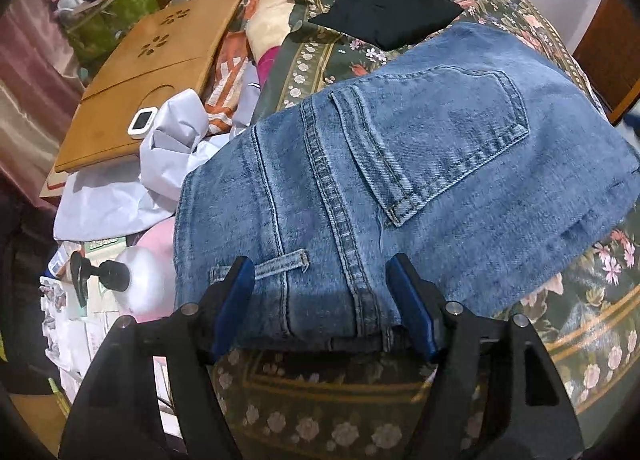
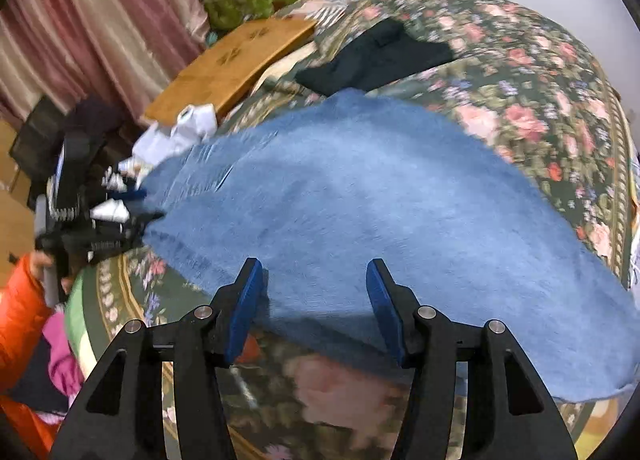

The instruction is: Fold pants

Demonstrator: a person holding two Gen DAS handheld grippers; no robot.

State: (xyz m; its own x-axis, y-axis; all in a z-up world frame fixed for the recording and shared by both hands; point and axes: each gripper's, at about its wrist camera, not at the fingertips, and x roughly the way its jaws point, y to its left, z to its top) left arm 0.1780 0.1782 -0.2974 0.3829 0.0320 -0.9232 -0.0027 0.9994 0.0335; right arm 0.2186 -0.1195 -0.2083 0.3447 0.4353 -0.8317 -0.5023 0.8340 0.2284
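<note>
- Floral bedspread (image 1: 592, 324) covers the bed that carries everything; clutter crowds its left side.
- Jeans (image 1: 400, 188) lie folded across it, waistband near, back pocket up.
- Denim looks heavy, fairly stiff and not slippery; I judge the thick waistband or a folded edge the best hold.
- Left gripper (image 1: 322, 300) has its jaws open, straddling the waistband, not pinching it.
- Right gripper (image 2: 314, 302) jaws stand open over blue cloth.
- Right view is blurred; the leg ends run off frame, layers underneath hidden.
</note>
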